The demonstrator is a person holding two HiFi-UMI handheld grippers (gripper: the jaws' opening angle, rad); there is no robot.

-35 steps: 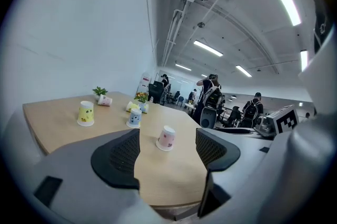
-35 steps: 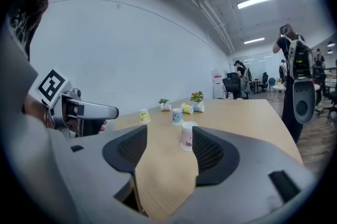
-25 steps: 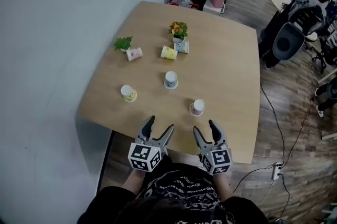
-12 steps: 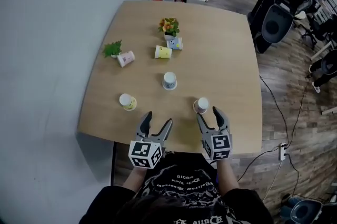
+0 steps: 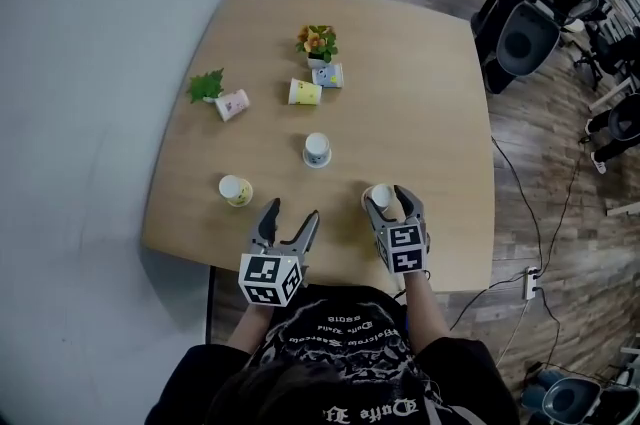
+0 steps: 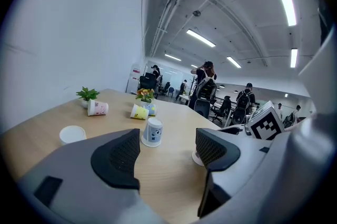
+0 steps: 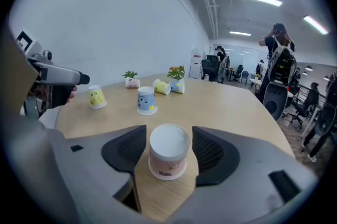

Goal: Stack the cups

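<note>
Three paper cups stand upside down on the wooden table (image 5: 430,93): a pink one (image 5: 378,197) (image 7: 168,152), a blue one (image 5: 317,149) (image 6: 152,131) and a yellow one (image 5: 236,190) (image 6: 72,134). My right gripper (image 5: 391,202) (image 7: 168,138) is open, its jaws on either side of the pink cup with a thin gap on each side. My left gripper (image 5: 290,216) (image 6: 167,143) hovers open over the near table edge with nothing in it. Three more cups lie on their sides farther back: pink (image 5: 232,103), yellow (image 5: 304,92), blue (image 5: 327,75).
A small green plant (image 5: 206,85) and a pot of orange flowers (image 5: 316,41) stand beside the lying cups. A grey wall runs along the left. Office chairs (image 5: 527,33), cables and people fill the room to the right and beyond the table.
My right gripper has moved forward from the table edge until its jaws stand around the pink cup. The left gripper has stayed near the edge.
</note>
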